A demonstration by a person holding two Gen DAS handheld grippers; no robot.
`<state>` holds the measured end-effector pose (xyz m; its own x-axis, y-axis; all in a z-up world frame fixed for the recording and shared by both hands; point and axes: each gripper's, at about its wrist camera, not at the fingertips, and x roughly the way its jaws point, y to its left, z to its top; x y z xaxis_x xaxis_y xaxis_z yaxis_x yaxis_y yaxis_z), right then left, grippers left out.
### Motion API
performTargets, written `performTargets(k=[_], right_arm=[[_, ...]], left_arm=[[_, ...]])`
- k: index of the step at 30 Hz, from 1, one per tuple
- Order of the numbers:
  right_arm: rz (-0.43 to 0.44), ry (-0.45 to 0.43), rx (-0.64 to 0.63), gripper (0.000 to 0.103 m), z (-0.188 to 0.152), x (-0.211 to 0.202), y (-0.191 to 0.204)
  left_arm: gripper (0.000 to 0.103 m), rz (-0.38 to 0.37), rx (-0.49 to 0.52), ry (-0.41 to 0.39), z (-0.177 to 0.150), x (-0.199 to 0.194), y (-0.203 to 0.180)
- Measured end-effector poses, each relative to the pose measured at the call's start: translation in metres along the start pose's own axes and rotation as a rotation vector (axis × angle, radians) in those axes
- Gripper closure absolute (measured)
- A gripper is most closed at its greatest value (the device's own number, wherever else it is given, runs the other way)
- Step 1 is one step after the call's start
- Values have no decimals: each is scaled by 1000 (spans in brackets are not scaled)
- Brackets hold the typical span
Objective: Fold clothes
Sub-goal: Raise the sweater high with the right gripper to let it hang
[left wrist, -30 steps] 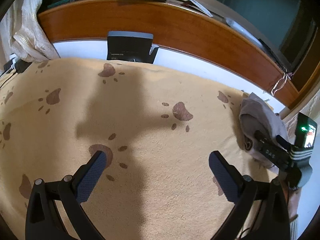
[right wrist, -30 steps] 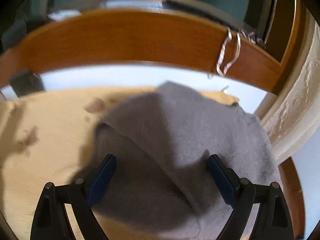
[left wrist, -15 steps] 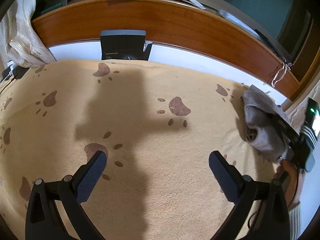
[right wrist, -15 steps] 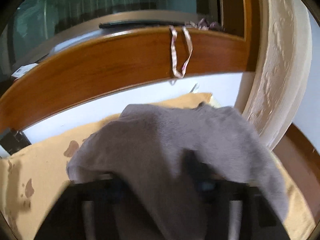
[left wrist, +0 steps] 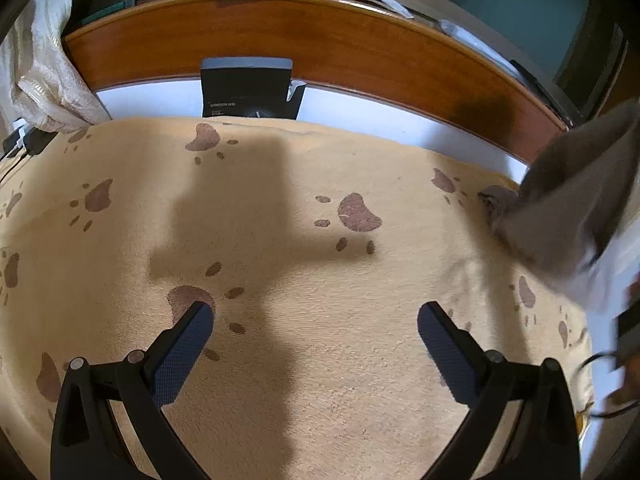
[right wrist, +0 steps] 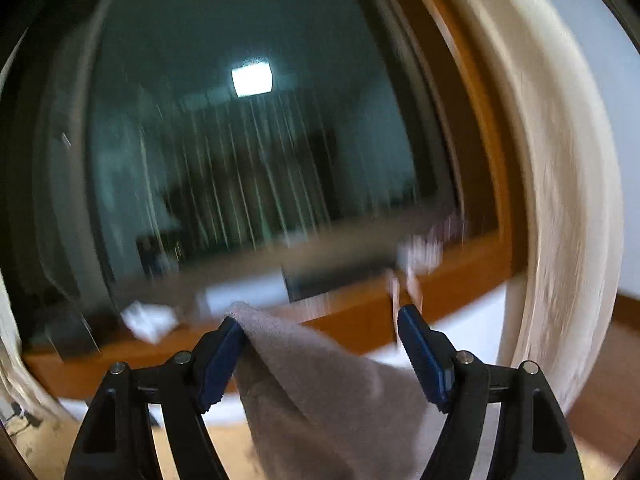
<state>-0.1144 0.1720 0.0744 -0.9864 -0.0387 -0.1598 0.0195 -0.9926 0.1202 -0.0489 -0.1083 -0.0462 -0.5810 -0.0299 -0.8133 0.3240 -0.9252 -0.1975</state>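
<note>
I see a tan paw-print blanket covering most of the surface under my left gripper; whether that surface is a bed or a worktop I cannot tell. Beyond its far edge runs a curved wooden rail, with a black box standing against it and touching the blanket's edge. The grey garment is raised at the blanket's right edge, its lower part trailing down to the blanket. In the blurred right wrist view, my right gripper points at a dark window, and the garment hangs over its left finger. Its jaws stand wide apart, pinching nothing. My left gripper's jaws are spread above the blanket, holding nothing.
</note>
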Motion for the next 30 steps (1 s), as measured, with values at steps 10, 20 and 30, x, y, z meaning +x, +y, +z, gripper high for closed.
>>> performTargets(k=[10,20,30], right_arm=[[77,-434,-23,25,121,-147,17],[168,-565,-100,16,193,-269,56],[354,-593,-4,16,191,-322,81]], left_arm=[[0,-80,-6,-62,7,-37,-2],[0,-304,15,-241,-2,-148,30],[0,-699,101,-285,-50,-222,82]])
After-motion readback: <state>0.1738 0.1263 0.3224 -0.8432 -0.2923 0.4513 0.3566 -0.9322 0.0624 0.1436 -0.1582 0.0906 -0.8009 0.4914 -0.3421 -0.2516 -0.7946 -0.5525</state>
